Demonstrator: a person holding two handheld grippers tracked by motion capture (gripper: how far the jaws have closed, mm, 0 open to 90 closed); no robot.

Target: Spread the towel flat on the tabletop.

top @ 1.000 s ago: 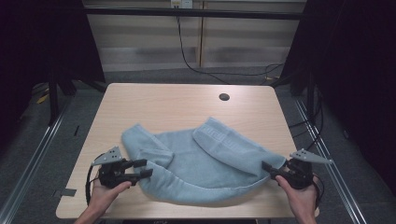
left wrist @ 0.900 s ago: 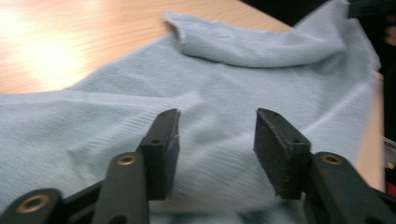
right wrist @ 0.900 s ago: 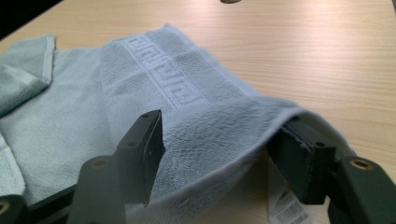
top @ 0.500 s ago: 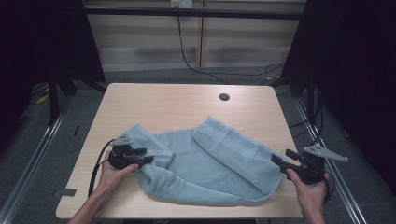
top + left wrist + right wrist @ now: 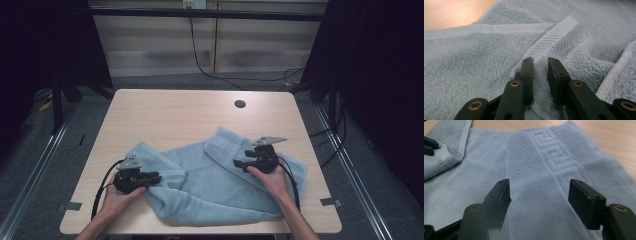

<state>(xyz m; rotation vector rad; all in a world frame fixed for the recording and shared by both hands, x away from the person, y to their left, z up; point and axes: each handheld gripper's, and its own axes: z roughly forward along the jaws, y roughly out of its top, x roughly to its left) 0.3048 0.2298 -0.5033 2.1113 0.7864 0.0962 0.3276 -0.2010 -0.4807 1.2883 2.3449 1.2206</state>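
**Left jaws close in on a towel hem as the right hand moves to the middle**

A pale blue towel (image 5: 220, 187) lies rumpled across the lower half of the high view, on the near part of the wooden table (image 5: 165, 115); its greater part sits at lower centre, one folded flap runs up toward the middle of the frame, and an edge trails off to the lower right. I read this as the gathering step of a fold: getting hold of the cloth before anything is lifted.

My left gripper (image 5: 152, 177) sits at the lower left of the high view, on the towel's left end. In the left gripper view its jaws have just been closing and now stand narrowly apart, with the ribbed hem band (image 5: 549, 41) rising out of the gap between them. Whether the pads already pinch the cloth I cannot tell; a sliver of towel still shows between them.

My right gripper (image 5: 239, 164) rests right of centre in the high view, over the flap. In the right gripper view its jaws stand wide apart with nothing gripped, and the woven key-pattern border (image 5: 551, 160) runs away toward the top of the frame ahead of them.

Next, as I judge it, the left pinch must be completed on the hem, and the right jaws need to drop onto an edge or fold of the flap and shut, since flat terry offers them nothing to bite.

No container is on the table; a small dark round hole (image 5: 240, 104) lies at its upper right.
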